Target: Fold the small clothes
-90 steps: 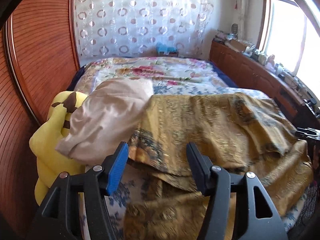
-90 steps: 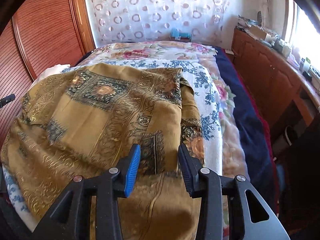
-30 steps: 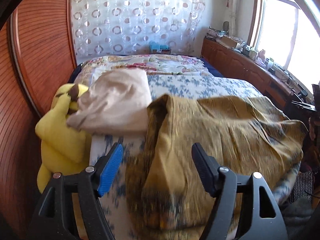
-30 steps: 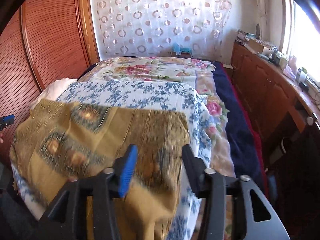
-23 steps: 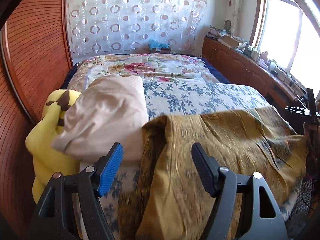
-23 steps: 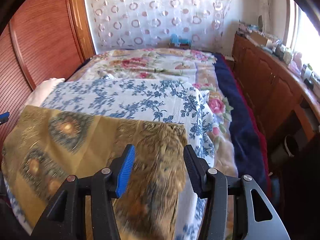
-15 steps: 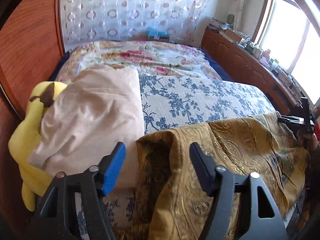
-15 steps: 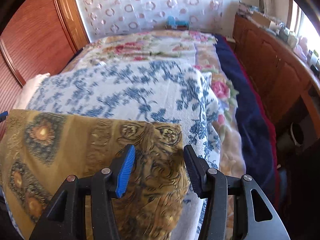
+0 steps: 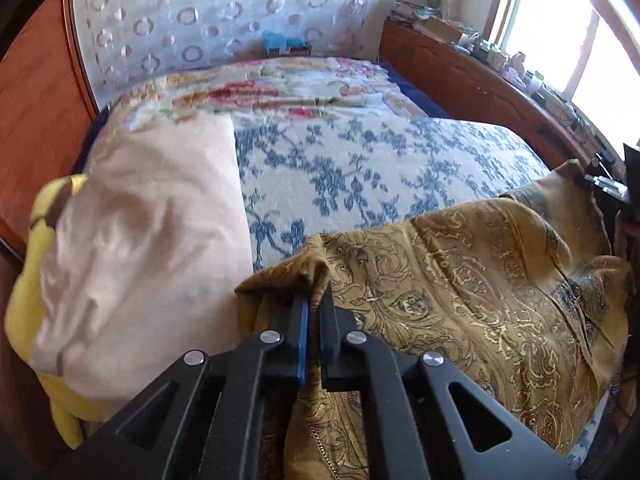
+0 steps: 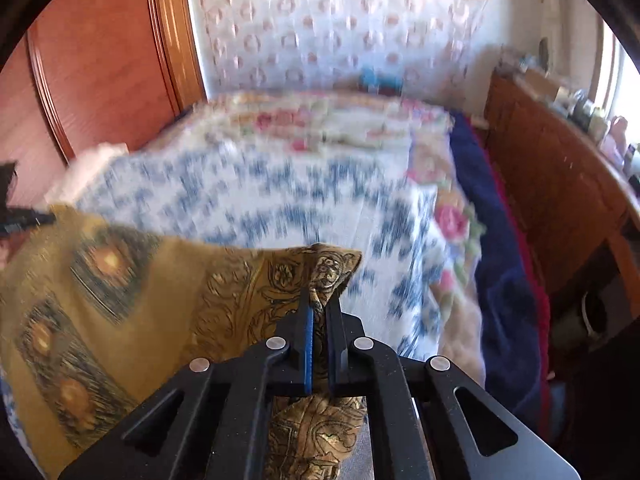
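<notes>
A gold-brown paisley cloth (image 9: pixel 472 280) lies across the near end of the bed, over a white bedspread with blue flowers (image 9: pixel 360 160). My left gripper (image 9: pixel 314 300) is shut on the cloth's near left corner, with fabric bunched up between its pads. In the right wrist view the same cloth (image 10: pixel 132 292) spreads to the left, and my right gripper (image 10: pixel 319 300) is shut on its right corner, which stands up in a peak above the fingers. The other gripper shows as a dark shape at each view's edge.
A pale pink pillow (image 9: pixel 148 232) rests on a yellow plush toy (image 9: pixel 24 300) at the bed's left side. A wooden wardrobe (image 10: pixel 100 64) stands on the left. A wooden sideboard (image 10: pixel 560 184) with small items runs along the right, under a window. A dotted curtain (image 9: pixel 224 12) hangs behind.
Both grippers were open over the cloth's near corners and have now shut on them. Both moved forward and lower, and the cloth's far edge has slid back toward me.
</notes>
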